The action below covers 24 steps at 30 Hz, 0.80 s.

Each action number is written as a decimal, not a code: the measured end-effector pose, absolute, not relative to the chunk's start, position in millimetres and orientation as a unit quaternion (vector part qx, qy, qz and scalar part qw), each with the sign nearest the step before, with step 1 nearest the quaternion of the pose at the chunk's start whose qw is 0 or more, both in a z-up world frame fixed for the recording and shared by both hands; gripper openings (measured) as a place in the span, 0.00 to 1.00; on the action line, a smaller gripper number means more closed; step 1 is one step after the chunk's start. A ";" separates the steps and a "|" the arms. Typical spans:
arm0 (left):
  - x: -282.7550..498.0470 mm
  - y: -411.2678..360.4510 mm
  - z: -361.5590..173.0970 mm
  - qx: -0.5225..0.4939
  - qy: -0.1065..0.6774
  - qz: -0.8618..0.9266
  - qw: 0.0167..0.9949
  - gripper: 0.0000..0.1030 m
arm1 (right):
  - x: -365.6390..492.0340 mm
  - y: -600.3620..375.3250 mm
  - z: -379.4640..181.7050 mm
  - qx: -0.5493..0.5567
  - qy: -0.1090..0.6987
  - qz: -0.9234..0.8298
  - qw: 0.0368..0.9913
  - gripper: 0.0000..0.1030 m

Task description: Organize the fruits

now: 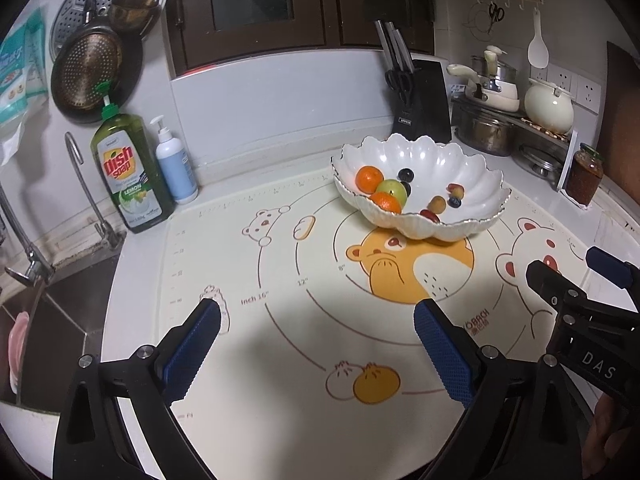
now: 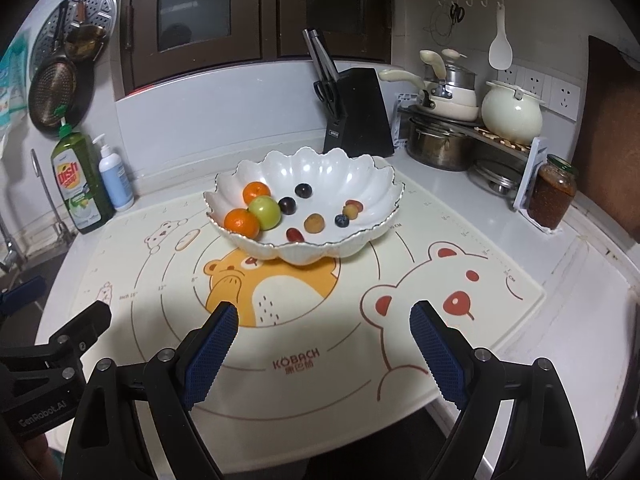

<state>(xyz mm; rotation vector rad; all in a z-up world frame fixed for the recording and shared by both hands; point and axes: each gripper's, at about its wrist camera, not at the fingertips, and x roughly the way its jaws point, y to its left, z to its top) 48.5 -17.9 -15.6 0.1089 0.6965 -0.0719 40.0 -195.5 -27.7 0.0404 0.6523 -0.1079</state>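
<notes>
A white scalloped bowl point(image 1: 472, 176) point(image 2: 344, 176) stands on the bear-print mat point(image 1: 280, 280) point(image 2: 312, 344). It holds two oranges point(image 1: 369, 179) point(image 2: 241, 223), a green apple point(image 1: 392, 191) point(image 2: 265, 209), dark grapes point(image 1: 406, 175) point(image 2: 303, 190) and several small fruits point(image 2: 314, 223). My left gripper point(image 1: 318, 318) is open and empty above the mat, short of the bowl. My right gripper point(image 2: 324, 318) is open and empty, also short of the bowl; it shows at the right of the left wrist view point(image 1: 568, 268).
A dish soap bottle point(image 1: 124, 176) and a pump bottle point(image 1: 174, 168) stand at the back left by the sink point(image 1: 60, 312). A knife block point(image 2: 358, 112), pots point(image 2: 440, 144), a white kettle point(image 2: 512, 114) and a jar point(image 2: 554, 192) stand at the back right.
</notes>
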 end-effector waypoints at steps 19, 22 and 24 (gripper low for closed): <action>22.5 -15.6 -20.3 0.041 0.349 -0.015 0.936 0.99 | 14.0 -199.0 -35.5 0.022 0.328 -0.060 0.943 0.86; 22.4 -15.9 -19.6 0.040 0.348 -0.014 0.937 0.99 | 13.2 -199.8 -34.6 0.022 0.326 -0.061 0.943 0.86; 22.4 -15.7 -19.6 0.039 0.347 -0.014 0.937 0.99 | 13.1 -199.9 -34.5 0.022 0.326 -0.061 0.943 0.86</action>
